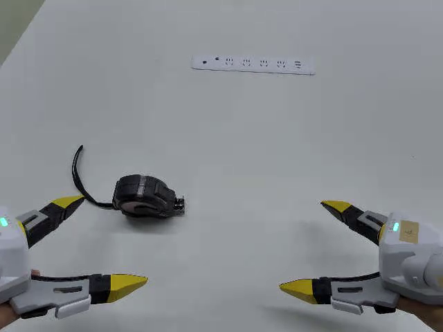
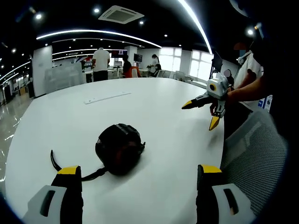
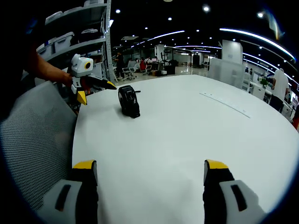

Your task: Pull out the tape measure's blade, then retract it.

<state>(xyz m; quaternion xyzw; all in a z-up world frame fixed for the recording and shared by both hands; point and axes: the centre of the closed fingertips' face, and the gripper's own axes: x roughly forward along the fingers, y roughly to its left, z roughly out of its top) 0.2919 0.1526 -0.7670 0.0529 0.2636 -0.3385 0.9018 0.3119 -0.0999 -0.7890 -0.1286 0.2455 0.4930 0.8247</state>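
— As the head view looks down on the white table (image 1: 242,138), where is the tape measure (image 1: 144,197)?
— Left of centre, lying on the table, its black strap (image 1: 79,176) curling away to the left. It sits just ahead of the left gripper (image 1: 114,240), whose jaws are spread wide and hold nothing. The right gripper (image 1: 302,245), well apart to the right, is equally wide and empty. A power strip (image 1: 252,64) lies at the far side.
— And the left gripper view?
— The tape measure lies ahead between the spread jaws, touching neither; the right gripper shows beyond, agape.
— The right gripper view?
— Wide jaws, nothing held; the tape measure lies far ahead to the left, near the left gripper.
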